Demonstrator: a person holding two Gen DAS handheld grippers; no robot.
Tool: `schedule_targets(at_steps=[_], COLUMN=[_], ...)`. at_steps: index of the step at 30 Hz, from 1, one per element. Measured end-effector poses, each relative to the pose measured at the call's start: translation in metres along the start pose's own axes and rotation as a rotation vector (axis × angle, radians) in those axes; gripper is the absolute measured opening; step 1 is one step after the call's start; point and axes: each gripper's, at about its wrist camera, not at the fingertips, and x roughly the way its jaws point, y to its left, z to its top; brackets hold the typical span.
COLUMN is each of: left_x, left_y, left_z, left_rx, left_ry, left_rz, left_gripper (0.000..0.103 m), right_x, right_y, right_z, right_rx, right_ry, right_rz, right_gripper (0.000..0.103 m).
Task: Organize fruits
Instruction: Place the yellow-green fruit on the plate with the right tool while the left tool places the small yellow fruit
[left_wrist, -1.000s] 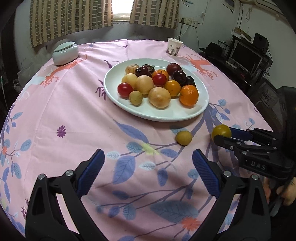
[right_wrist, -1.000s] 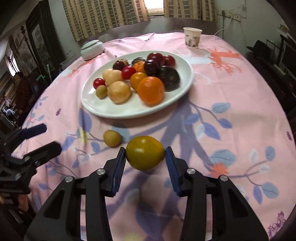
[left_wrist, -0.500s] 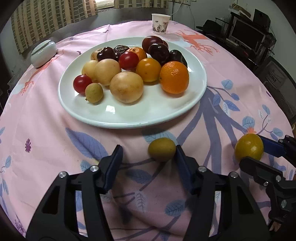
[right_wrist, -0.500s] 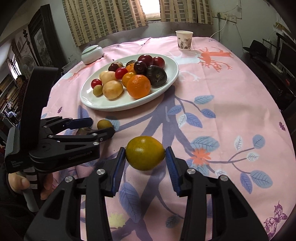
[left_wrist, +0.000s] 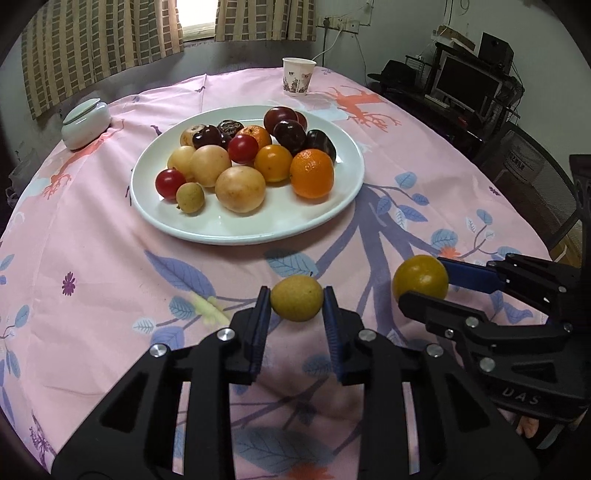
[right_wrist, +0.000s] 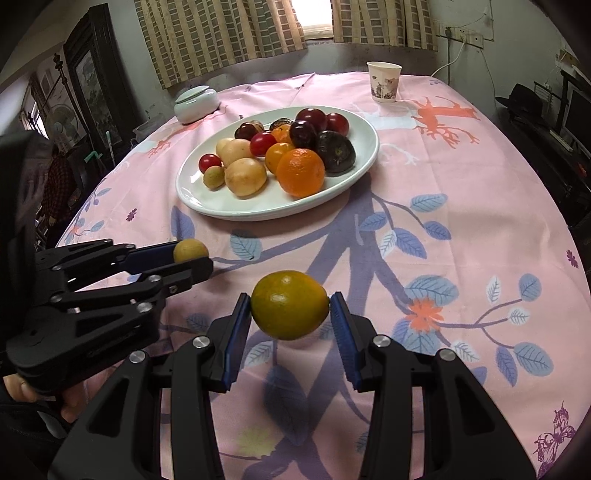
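Observation:
A small yellow-brown round fruit (left_wrist: 296, 298) sits between the blue pads of my left gripper (left_wrist: 295, 306), which is shut on it just above the pink cloth. The same fruit (right_wrist: 190, 250) shows at the left gripper's tips in the right wrist view. My right gripper (right_wrist: 290, 314) is shut on a larger yellow-green citrus (right_wrist: 290, 304), held off the table; that citrus (left_wrist: 420, 278) appears at the right in the left wrist view. A white plate (left_wrist: 334, 212) beyond both grippers holds several fruits, among them an orange (left_wrist: 311, 172).
A paper cup (left_wrist: 298, 75) and a white lidded jar (left_wrist: 85, 122) stand at the far side of the round table with a pink leaf-print cloth (left_wrist: 92, 266). A desk with a monitor (left_wrist: 467, 85) is at the right. A hand (right_wrist: 18, 387) holds the left gripper's handle.
My left gripper moved forward to the small fruit lying on the cloth and closed its wide-open jaws onto it. The right gripper kept the citrus and barely moved.

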Motion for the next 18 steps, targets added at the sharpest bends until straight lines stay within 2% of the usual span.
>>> schedule_targets(at_steps=[9,18], left_x=[-0.033,-0.011], left_y=[0.044,0.070], left_z=[-0.001,0.060], left_rx=[-0.073,-0.054], left_ry=[-0.054,-0.044], left_rz=[0.013,0.054], left_gripper=[0.029,0.029], right_x=[0.007,0.019], right_y=[0.019,0.042], right_z=[0.016,0.071], right_rx=[-0.023,-0.136], right_ry=[0.037,-0.023], right_rz=[0.056,0.013], right_gripper=[0.045,0.045])
